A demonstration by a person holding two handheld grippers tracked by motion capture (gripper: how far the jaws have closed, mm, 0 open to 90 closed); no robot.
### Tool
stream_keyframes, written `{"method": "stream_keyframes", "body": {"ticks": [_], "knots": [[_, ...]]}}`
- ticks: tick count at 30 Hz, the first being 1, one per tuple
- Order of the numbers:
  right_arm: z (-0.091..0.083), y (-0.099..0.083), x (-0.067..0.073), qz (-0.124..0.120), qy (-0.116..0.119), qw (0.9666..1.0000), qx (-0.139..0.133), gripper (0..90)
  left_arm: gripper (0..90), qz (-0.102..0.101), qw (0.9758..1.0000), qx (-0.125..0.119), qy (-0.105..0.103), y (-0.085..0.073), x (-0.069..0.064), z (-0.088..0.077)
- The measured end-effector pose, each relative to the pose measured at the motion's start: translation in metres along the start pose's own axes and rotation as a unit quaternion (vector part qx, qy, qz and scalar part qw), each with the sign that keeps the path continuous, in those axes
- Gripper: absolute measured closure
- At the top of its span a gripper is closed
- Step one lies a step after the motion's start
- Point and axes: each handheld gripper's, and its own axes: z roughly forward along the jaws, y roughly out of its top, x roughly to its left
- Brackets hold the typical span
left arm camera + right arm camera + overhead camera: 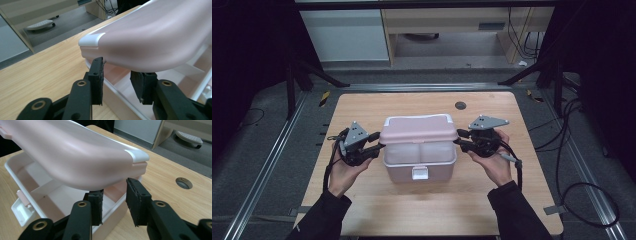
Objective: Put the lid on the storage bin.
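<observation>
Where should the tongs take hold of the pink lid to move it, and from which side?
Probably the lid is best held at its two short end rims, left tongs from its left, right tongs from its right. It sits tilted over the open box, and its protruding thin edges suit the jaws.

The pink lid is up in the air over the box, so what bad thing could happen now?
The lid hangs half open over the box. The left gripper and right gripper jaws stand open beneath its ends, not pinching it. It could drop shut with a bang, perhaps onto a pad reaching over the box wall.
</observation>
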Motion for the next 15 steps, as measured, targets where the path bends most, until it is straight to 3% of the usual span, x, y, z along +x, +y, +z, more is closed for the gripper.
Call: {"method": "stream_keyframes", "body": {"ticks": [7, 15], "knots": [[-0.009, -0.007, 0.003, -0.004, -0.005, 0.9999, 0.008, 60.1, 55.3, -0.010, 1.0000, 0.000, 0.002, -0.012, -0.005, -0.006], [-0.015, -0.015, 0.007, -0.006, -0.007, 0.9997, 0.021, 57.3, 53.6, -0.011, 0.9999, 0.008, -0.002, -0.024, -0.007, -0.009]]}}
